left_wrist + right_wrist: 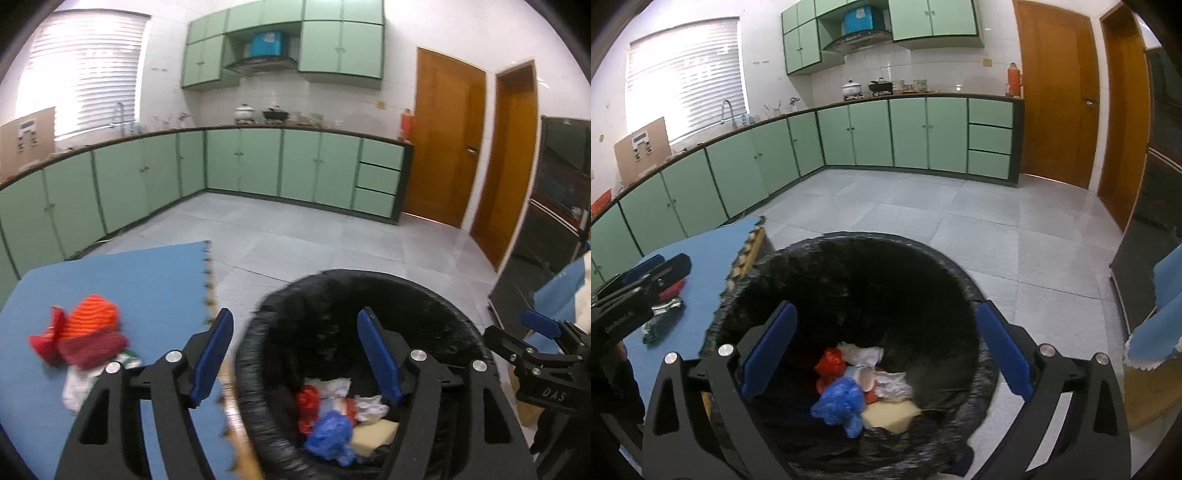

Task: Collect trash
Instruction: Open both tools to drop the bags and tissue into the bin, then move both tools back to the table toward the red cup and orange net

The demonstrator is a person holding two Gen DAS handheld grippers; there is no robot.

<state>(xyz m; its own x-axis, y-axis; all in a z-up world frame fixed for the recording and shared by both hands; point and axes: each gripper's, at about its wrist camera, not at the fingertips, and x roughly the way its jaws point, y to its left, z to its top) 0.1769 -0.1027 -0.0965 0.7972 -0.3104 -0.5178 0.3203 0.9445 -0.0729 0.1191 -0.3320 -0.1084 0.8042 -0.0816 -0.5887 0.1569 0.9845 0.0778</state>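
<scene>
A bin with a black liner (332,295) (868,266) stands beside a blue foam mat (129,277) (709,258). In the bin lie a blue plastic bag (328,435) (842,398), a red wrapper (308,400) (829,365), crumpled white paper (892,384) and a beige pad (890,413). On the mat sits a pile of orange-red wrappers (92,325) with a white wrapper (77,384) by it. My left gripper (293,321) is open and empty, straddling the bin's left rim. My right gripper (886,310) is open wide over the bin, nothing between its fingers.
Green base cabinets (258,162) (871,133) run along the far walls. Wooden doors (447,147) (1056,92) and a dark cabinet (554,206) stand to the right. Grey tiled floor (923,206) lies beyond the bin. A blue cloth (1160,332) hangs at right.
</scene>
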